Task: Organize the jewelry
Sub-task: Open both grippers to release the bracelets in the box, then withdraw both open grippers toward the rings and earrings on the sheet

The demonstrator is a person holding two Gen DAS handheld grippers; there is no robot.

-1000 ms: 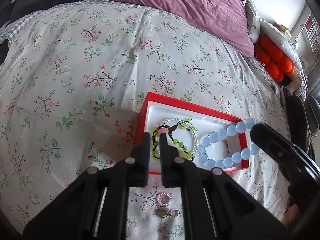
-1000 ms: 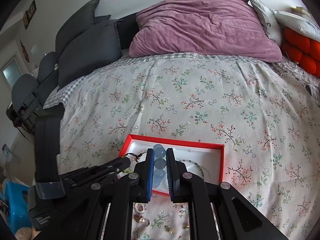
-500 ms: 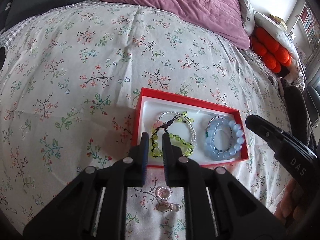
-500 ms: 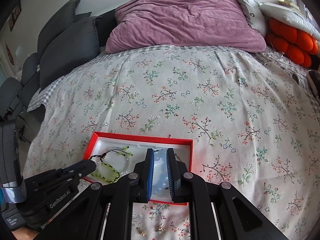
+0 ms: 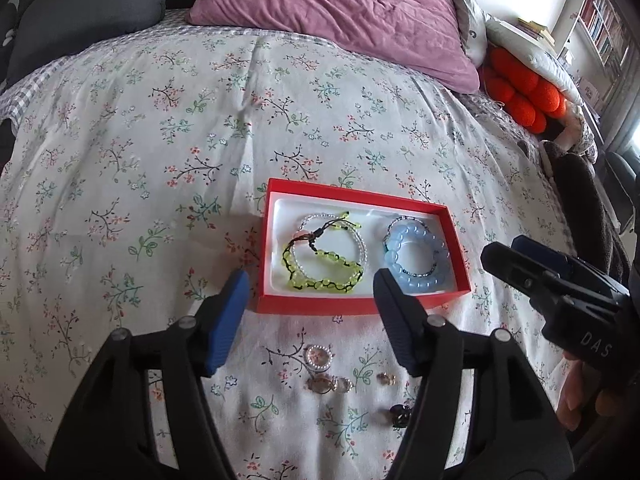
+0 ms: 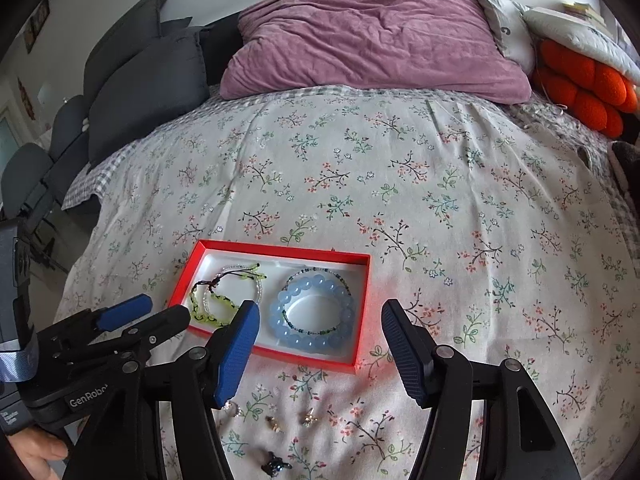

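Observation:
A red box [image 5: 320, 305] with a white lining lies on the floral bedspread. Inside it a yellow-green beaded bracelet [image 5: 320, 276] lies on the left and a pale blue bead bracelet [image 5: 416, 256] on the right. My left gripper [image 5: 310, 284] hovers at the box's near edge, its jaws opening with nothing held between them. My right gripper [image 6: 320, 310] hangs near the blue bracelet [image 6: 316, 312], jaws also opening and empty. Each gripper shows in the other's view: right gripper [image 5: 506, 248], left gripper [image 6: 164, 308]. Several small rings and earrings [image 5: 319, 357] lie on the bedspread in front of the box.
A purple pillow [image 6: 376, 32] lies at the head of the bed, grey cushions [image 6: 144, 88] to its left, an orange cushion [image 6: 584, 84] to its right. A dark small trinket [image 6: 274, 462] sits nearest me. A hand [image 6: 36, 450] grips the left tool.
The blue bracelet, held above the box a second ago, now lies inside it. The yellow-green bracelet was let go. Both grippers went from shut to wide apart and drew back from the box.

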